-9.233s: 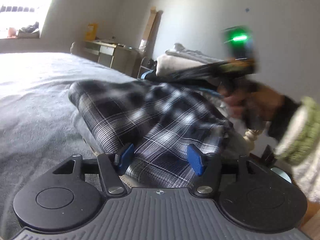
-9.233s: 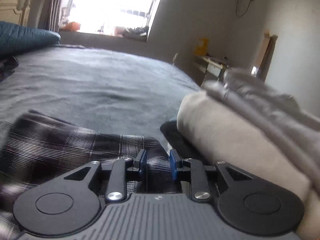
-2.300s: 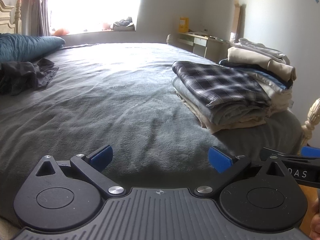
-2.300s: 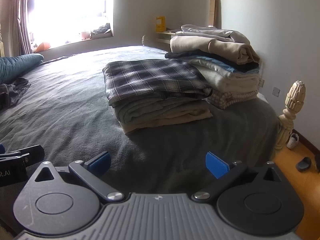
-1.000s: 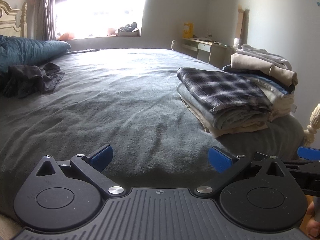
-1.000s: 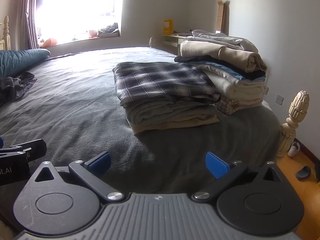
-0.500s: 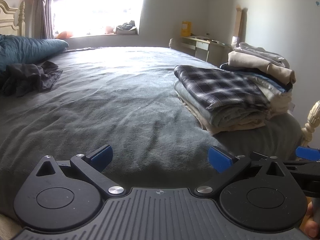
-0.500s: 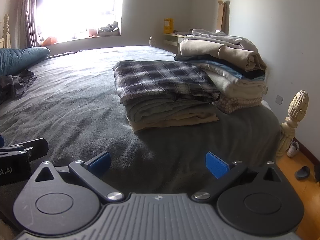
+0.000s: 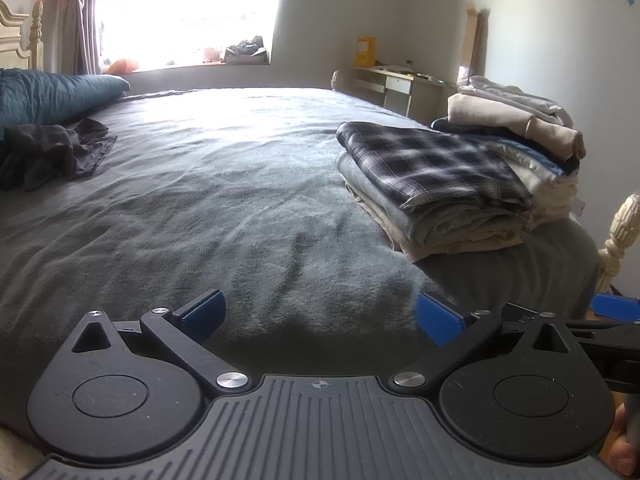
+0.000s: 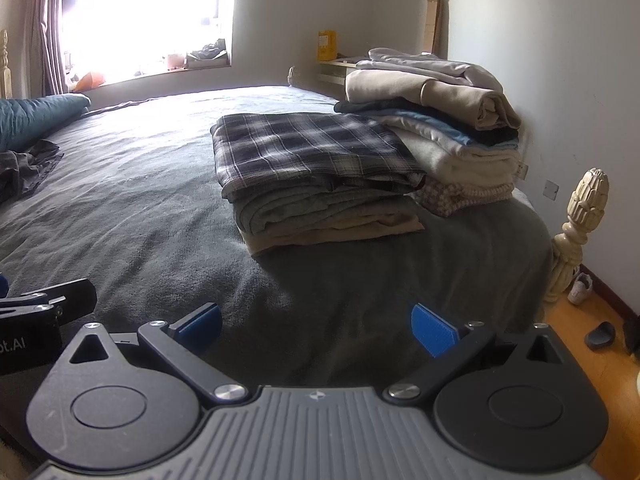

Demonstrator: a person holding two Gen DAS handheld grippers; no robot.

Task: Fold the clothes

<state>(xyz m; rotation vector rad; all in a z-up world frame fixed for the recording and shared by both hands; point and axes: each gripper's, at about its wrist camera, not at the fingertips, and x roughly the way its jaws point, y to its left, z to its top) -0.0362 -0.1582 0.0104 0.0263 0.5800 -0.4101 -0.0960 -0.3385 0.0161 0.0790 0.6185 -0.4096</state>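
Observation:
A folded plaid shirt point(image 9: 432, 160) point(image 10: 308, 148) lies on top of a short stack of folded grey and beige clothes at the bed's right side. Behind it rises a taller pile of folded clothes point(image 9: 520, 128) point(image 10: 440, 120). A crumpled dark garment point(image 9: 48, 152) point(image 10: 24, 168) lies unfolded at the far left near the pillow. My left gripper point(image 9: 320, 316) is open and empty, held back over the bed's near edge. My right gripper point(image 10: 316, 326) is open and empty too, beside the left one, well short of the stacks.
The grey bedspread point(image 9: 200, 200) spreads wide between the garment and the stacks. A teal pillow point(image 9: 52, 92) lies at the head. A carved bedpost point(image 10: 576, 224) stands at the right corner, with wooden floor and shoes point(image 10: 600, 334) beyond. A desk point(image 9: 396, 84) sits by the far wall.
Earlier both grippers were at the plaid shirt, the right one nearly shut on it; it now lies on the stack. Both grippers have pulled back and stand open, nearly still over the last second.

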